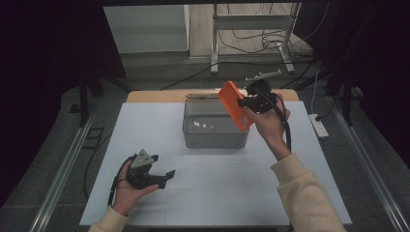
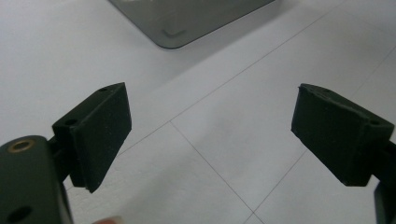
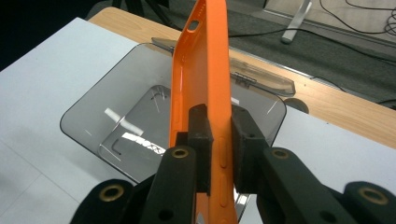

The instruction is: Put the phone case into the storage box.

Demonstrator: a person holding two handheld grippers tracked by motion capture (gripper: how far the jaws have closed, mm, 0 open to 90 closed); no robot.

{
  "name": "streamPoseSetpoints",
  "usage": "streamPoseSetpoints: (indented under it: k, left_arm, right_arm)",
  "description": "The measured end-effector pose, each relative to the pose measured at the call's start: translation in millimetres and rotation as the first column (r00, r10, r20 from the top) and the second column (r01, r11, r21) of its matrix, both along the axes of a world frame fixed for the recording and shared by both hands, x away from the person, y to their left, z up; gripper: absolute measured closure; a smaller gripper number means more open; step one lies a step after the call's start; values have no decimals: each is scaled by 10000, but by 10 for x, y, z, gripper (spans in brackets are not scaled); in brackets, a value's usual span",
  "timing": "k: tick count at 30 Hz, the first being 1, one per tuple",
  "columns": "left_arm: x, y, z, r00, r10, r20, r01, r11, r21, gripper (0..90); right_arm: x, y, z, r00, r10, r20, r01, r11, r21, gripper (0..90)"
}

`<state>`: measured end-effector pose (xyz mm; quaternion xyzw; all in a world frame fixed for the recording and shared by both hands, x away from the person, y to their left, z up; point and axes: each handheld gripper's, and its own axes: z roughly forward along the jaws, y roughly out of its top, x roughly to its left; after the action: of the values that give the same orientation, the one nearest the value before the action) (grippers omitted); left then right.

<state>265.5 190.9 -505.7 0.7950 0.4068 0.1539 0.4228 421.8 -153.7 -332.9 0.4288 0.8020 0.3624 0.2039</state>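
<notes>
Right gripper clamps the orange phone case by its side edge, held in the air over the clear grey box at the table's far side. Case's long axis runs away from the jaws, camera-cutout end far and up; its lower end is cut off in the right gripper view. Left gripper sits low over the white table, jaws wide apart, holding nothing.

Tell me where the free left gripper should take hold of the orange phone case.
Probably the orange phone case at its upper long edge, coming from the left side: the right gripper already clamps the lower edge, and the thin wall fits between the left gripper fingers.
</notes>
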Motion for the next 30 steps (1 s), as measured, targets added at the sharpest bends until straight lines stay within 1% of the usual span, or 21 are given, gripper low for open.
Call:
streamPoseSetpoints:
  k: [6, 11, 15, 19, 23, 30]
  left_arm:
    - [1, 3, 1, 10000, -1, -1, 1, 10000, 12, 120]
    - [-3, 0, 1, 10000, 16, -12, -16, 10000, -15, 121]
    - [1, 0, -1, 10000, 8, -17, -8, 10000, -2, 121]
    - [-2, -2, -2, 10000, 4, -16, -4, 10000, -7, 121]
    - [-6, -7, -1, 10000, -17, -13, 17, 10000, -19, 121]
    - [1, 5, 11, 10000, 24, 32, -23, 10000, -56, 121]
  right_arm:
    - [46, 30, 3, 9995, -324, 6, 324, 9992, -240, 801]
    - [134, 17, -66, 9982, -576, -163, 571, 9980, -266, 801]
    - [197, 32, -109, 9970, -749, -215, 743, 9969, -275, 801]
    - [247, 57, -158, 9956, -900, -243, 889, 9950, -453, 801]
    - [277, 78, -203, 9943, -1014, -342, 995, 9936, -525, 800]
    - [287, 109, -223, 9929, -1148, -318, 1128, 9918, -593, 801]
